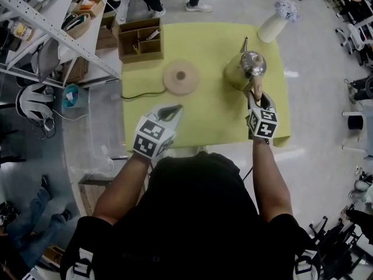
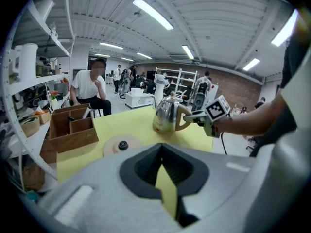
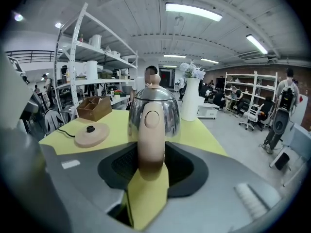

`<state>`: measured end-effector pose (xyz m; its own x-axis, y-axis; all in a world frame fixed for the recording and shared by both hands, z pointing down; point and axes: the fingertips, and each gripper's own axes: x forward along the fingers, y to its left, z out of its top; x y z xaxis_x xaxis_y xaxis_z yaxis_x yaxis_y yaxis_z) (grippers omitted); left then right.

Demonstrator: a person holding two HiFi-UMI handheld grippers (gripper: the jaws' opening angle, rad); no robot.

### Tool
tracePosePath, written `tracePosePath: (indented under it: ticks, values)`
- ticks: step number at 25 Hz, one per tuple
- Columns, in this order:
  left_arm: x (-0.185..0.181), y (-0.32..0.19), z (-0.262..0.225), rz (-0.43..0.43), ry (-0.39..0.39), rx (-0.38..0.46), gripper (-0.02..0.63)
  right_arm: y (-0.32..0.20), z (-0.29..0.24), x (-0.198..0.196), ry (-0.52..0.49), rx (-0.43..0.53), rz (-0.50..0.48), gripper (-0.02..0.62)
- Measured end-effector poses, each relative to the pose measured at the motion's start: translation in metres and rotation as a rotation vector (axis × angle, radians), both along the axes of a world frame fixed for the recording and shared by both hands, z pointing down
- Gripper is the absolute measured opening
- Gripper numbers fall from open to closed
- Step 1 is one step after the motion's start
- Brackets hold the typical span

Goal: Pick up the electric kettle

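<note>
The electric kettle (image 1: 246,69) stands upright on the yellow worktop (image 1: 210,118), directly ahead of the right tongs (image 1: 257,98); its beige handle (image 3: 150,130) sits between their two jaws, which stand wide, with dark gaps on both sides of the handle, so nothing is gripped yet. The left tongs (image 1: 172,111) hover over the near part of the worktop, well off to the side; their tips are drawn together with nothing between them. The round base (image 1: 180,76) with its cord lies ahead of the left tongs, apart from the kettle; a white vase (image 1: 273,27) stands beyond the kettle, farther out from the right tongs.

The step in hand looks to be closing on the handle and lifting. To do it well, keep the right tongs square to the handle, so both pads meet its flat sides together; close on the upper part, near the round button, not the lower end, where the handle tapers and could slip out; squeeze firmly before any lift. The steel body hangs forward of the grip, so it will likely want to tip spout-down; raise it straight up and slowly, holding the wrist steady; keep the left tongs clear of the cord.
</note>
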<state>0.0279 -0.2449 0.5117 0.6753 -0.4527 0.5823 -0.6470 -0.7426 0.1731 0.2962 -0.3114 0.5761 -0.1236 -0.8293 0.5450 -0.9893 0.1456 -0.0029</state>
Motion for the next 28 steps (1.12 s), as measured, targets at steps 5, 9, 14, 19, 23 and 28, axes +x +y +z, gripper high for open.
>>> tracePosePath:
  ticks: [5,9,14,19,23,28]
  values:
    - [-0.008,0.008,-0.004,0.008,0.005,0.007,0.002,0.016,-0.01,0.002,0.017,0.019,0.037,0.153]
    - [-0.017,0.016,-0.006,0.016,0.012,0.013,0.002,0.032,-0.016,-0.001,0.007,0.036,0.071,0.153]
    - [-0.026,0.029,-0.008,0.022,0.025,0.012,0.002,0.051,-0.024,-0.018,-0.027,0.05,0.074,0.143]
    - [-0.04,0.04,-0.02,0.015,0.056,0.053,0.002,0.071,-0.046,-0.054,-0.057,0.08,0.032,0.084]
    - [-0.051,0.051,-0.027,0.021,0.074,0.063,0.002,0.089,-0.074,-0.092,-0.136,0.129,-0.023,0.006]
    - [-0.066,0.066,-0.037,0.031,0.096,0.079,0.002,0.117,-0.105,-0.153,-0.254,0.181,-0.149,0.005]
